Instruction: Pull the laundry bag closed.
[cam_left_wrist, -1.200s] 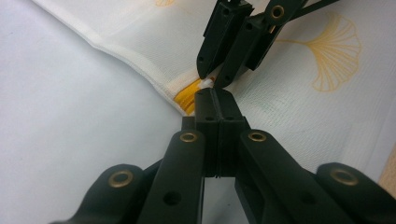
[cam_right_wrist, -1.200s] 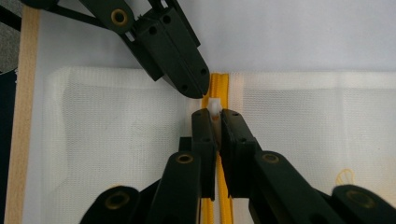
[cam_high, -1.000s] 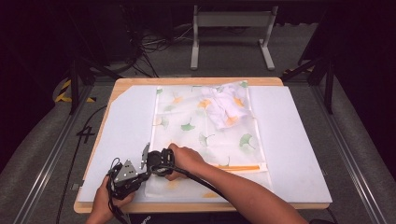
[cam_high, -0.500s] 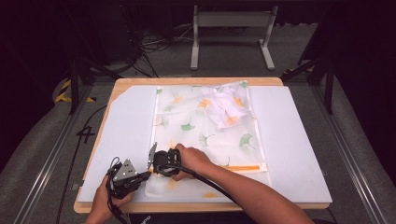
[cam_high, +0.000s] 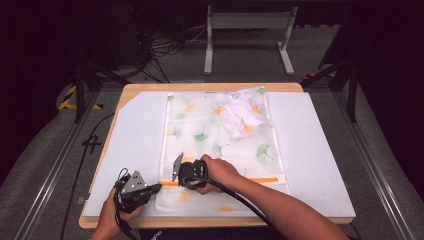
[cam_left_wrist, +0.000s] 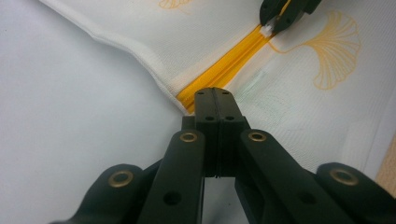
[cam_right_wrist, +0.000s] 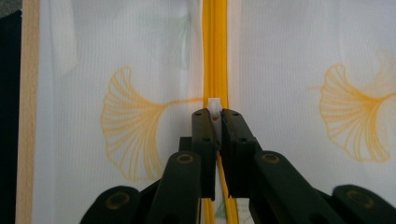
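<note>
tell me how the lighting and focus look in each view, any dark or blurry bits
High view: the white mat is brightly lit, the floor around the table falls off into near black, the whole frame slightly soft. Left gripper view: the orange zipper is sharp, the near linkages blur. Right gripper view: even light, no glare, the white zipper pull crisp.

Left gripper (cam_left_wrist: 215, 95) and right gripper (cam_right_wrist: 215, 116): black plastic jaws, brass-coloured rivets, small dark screw holes. Grey three-cornered plate (cam_high: 134, 181) on left one. Black cable (cam_high: 235, 199) trails along bare forearm.
</note>
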